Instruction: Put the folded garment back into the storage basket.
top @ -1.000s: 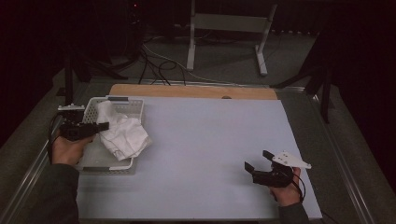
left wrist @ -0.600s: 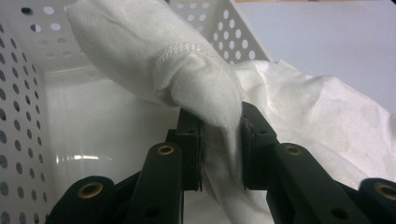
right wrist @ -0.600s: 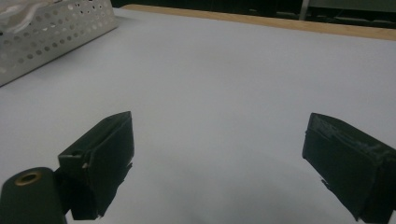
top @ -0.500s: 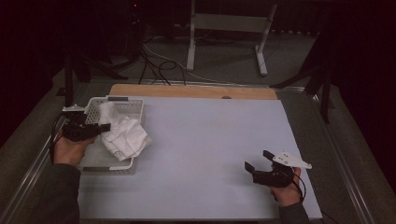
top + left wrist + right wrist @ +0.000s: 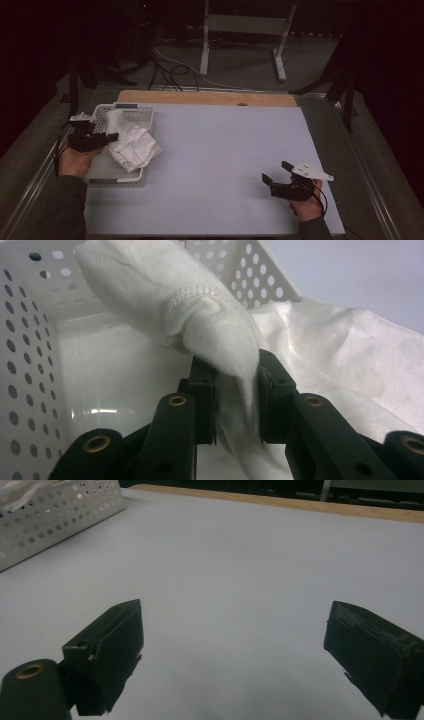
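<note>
A crumpled white cloth lies partly in a white perforated basket at the table's left, spilling over its right rim. My left gripper hovers over the basket, shut on a fold of that white cloth; the fabric is pinched between the black jaws of the left gripper. At the table's near right, my right gripper is held low over the white surface, jaws wide apart and empty. In the right gripper view, the right gripper faces bare table.
The basket's perforated wall shows far left in the right gripper view. A wooden strip edges the table's far side. Metal rails border both sides. Beyond stand a metal frame and floor cables.
My left gripper has shifted slightly nearer and right with the cloth still pinched. The right gripper has stayed where it was.
</note>
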### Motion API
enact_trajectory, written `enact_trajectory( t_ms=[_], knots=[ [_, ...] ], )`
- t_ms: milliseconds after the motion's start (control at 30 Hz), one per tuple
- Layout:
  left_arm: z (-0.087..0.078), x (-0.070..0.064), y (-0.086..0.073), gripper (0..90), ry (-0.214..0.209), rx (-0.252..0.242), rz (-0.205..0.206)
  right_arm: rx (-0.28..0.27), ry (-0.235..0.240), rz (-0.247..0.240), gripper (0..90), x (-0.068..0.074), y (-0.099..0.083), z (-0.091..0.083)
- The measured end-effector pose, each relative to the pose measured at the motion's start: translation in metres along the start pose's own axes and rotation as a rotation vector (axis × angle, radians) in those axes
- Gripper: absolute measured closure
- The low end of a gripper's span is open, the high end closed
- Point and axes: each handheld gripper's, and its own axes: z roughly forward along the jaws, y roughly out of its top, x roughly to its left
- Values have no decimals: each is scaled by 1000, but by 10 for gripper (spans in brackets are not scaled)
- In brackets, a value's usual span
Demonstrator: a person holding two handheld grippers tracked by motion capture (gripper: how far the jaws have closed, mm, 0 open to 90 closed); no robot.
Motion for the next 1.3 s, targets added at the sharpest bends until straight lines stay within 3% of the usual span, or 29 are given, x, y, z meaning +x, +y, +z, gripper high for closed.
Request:
enact_trajectory(
  t_ms=[667, 967, 1300],
  knots=[
    [11, 1, -4, 740, 48, 62, 48, 4, 2, -2, 92, 0, 0, 1],
    [16, -6, -4, 739, 35, 83, 87, 3, 2, -1, 91, 1, 0, 1],
    [20, -14, -3, 738, -20, 86, 121, 4, -1, -2, 92, 1, 0, 1]
  ],
)
